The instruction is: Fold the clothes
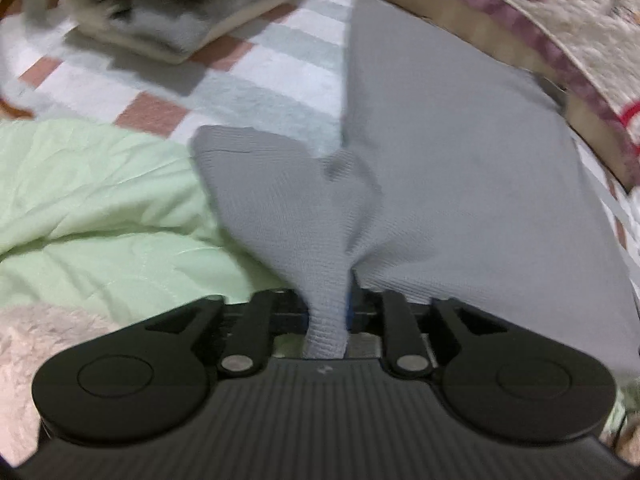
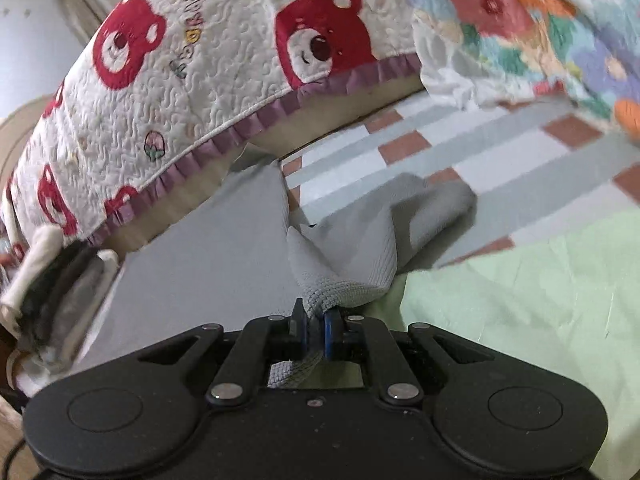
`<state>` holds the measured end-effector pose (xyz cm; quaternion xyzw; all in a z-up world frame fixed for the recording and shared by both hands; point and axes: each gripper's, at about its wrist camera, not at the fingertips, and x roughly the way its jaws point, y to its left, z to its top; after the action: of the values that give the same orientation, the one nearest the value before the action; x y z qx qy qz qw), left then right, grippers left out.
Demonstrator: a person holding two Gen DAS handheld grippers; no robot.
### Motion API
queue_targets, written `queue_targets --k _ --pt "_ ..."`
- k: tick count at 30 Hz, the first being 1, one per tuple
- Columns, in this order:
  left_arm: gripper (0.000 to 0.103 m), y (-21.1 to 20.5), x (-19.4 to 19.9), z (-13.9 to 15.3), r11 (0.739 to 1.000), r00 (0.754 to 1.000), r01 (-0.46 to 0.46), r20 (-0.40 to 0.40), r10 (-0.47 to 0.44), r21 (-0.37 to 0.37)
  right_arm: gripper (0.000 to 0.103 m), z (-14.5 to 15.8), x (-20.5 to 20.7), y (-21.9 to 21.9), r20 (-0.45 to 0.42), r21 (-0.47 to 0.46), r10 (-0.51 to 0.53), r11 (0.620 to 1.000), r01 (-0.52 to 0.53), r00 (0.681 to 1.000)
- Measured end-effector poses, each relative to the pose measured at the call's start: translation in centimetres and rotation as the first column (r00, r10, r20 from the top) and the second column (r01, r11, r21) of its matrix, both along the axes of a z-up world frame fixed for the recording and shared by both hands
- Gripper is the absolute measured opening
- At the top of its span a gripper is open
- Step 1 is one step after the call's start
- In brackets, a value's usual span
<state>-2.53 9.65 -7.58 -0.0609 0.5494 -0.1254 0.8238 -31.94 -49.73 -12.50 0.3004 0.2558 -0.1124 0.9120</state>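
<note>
Left gripper (image 1: pixel 326 320) jaws clamp a bunched fold of the grey garment (image 1: pixel 440 160), which extends toward 12 o'clock. Right gripper (image 2: pixel 316 332) jaws stand narrow, pinching a garment edge; green quilt (image 2: pixel 520 300) at 3 o'clock.

Black ribbed gripper bodies; blue-padded fingers (image 2: pixel 329 334); silver rivets.

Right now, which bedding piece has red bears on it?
The white quilted cover with the purple frill; the blanket is plain green, the sheet checked.
</note>
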Motion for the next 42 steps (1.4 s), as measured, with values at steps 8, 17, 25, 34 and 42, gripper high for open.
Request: queue_targets --k 8,17,25,34,42 --pt "0.051 1.7 -0.7 1.6 0.949 0.954 -0.271 0.179 0.242 0.163 0.009 -0.9 1.6 -0.4 -0.141 -0.003 -0.006 1.0 0.006 0.99" --pt "0.069 -0.1 0.7 -1.0 0.993 0.996 -0.083 -0.025 0.085 0.085 0.025 -0.7 1.0 -0.5 -0.01 0.178 0.126 0.976 -0.122 0.992" --pt "0.009 0.0 0.8 -0.3 0.992 0.992 -0.121 0.022 0.121 -0.02 0.01 -1.3 3.0 1.7 -0.01 0.121 0.267 0.957 -0.264 0.964" --pt "0.002 0.9 -0.9 3.1 0.97 0.948 -0.236 0.206 0.245 -0.064 0.007 1.3 3.9 -1.1 0.004 0.001 0.24 0.971 -0.24 0.971" --pt "0.016 0.6 0.6 0.4 0.974 0.974 -0.22 0.035 0.222 -0.056 0.032 -1.4 3.6 -1.8 0.054 0.189 0.2 0.96 -0.207 0.978"
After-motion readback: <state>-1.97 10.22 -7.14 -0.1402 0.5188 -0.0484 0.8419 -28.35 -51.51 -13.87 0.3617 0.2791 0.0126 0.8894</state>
